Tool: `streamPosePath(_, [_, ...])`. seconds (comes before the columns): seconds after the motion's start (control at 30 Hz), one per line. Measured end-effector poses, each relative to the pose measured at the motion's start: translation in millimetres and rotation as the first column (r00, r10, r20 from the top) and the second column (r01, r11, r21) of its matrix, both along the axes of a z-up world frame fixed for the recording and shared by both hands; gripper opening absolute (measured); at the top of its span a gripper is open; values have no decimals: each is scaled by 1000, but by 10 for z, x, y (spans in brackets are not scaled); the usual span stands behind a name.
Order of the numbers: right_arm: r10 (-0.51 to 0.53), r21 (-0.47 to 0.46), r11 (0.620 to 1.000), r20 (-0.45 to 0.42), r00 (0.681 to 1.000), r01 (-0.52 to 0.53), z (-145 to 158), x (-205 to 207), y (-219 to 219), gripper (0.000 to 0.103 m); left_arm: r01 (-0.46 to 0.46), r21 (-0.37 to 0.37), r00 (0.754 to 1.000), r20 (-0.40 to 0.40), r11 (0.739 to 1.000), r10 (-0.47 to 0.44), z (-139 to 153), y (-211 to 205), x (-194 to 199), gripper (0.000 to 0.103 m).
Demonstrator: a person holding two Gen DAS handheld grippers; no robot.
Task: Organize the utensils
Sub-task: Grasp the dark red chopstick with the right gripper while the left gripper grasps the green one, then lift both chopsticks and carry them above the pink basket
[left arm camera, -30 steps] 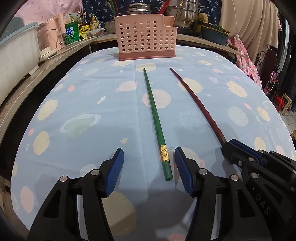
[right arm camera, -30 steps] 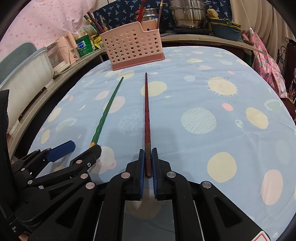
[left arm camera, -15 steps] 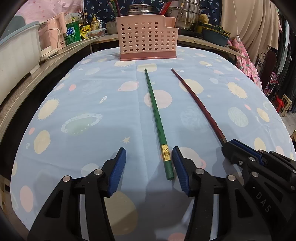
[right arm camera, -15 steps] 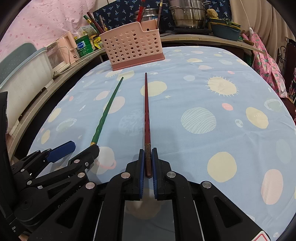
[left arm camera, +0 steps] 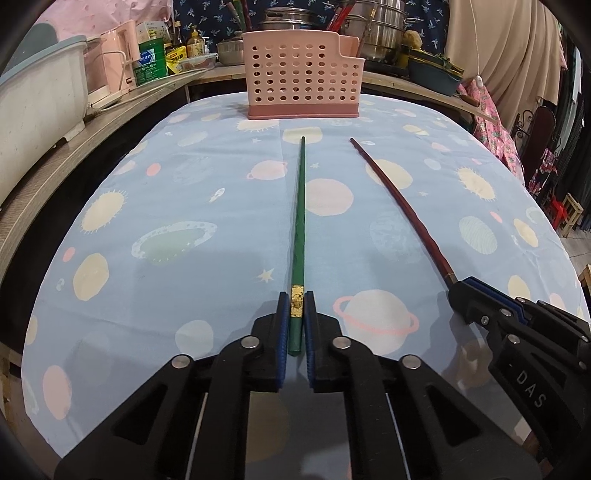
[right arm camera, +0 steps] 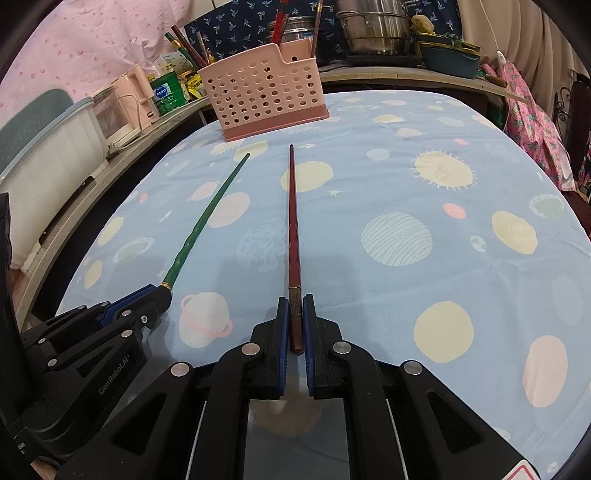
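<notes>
My left gripper (left arm camera: 296, 299) is shut on the near end of a green chopstick (left arm camera: 300, 221), which points straight ahead over the table. My right gripper (right arm camera: 295, 301) is shut on the near end of a dark red chopstick (right arm camera: 293, 214), also pointing ahead. Each gripper shows in the other's view: the right one at the right edge (left arm camera: 465, 291), the left one at the lower left (right arm camera: 159, 295). A pink perforated utensil basket (left arm camera: 301, 83) stands at the table's far edge, beyond both tips; it holds several chopsticks (right arm camera: 280, 22).
The table wears a light blue cloth with planets (left arm camera: 184, 206). A wooden counter (left arm camera: 55, 155) runs along the left with a white tub (left arm camera: 33, 99), a pink appliance and tins. Steel pots (right arm camera: 373, 33) and a dark bowl stand behind the basket.
My left gripper was open around the green chopstick; it has closed on it. My right gripper has stayed shut on the red chopstick.
</notes>
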State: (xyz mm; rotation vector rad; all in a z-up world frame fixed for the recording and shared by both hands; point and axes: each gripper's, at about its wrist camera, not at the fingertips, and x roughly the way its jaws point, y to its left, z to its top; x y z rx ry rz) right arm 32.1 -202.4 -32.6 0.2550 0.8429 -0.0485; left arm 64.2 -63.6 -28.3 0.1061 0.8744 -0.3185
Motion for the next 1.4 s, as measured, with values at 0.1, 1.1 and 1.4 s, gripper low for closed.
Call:
streamPosePath(0.1, [-1,0,1000,0,1000,1,0,0,1,7,2,-4,1000,-10,1000,-2,5,10,11,7])
streamPosePath(1.1, [-4,58,998,125,992,-3,611,64,-57,7,-32,-48,999,-11,998,32,537,99,117,7])
streamPosePath(1.4, [-7,52,999,216,976,-5,1018,226,-130,7,-32,-96,998,43,995,36,944,78,266,7])
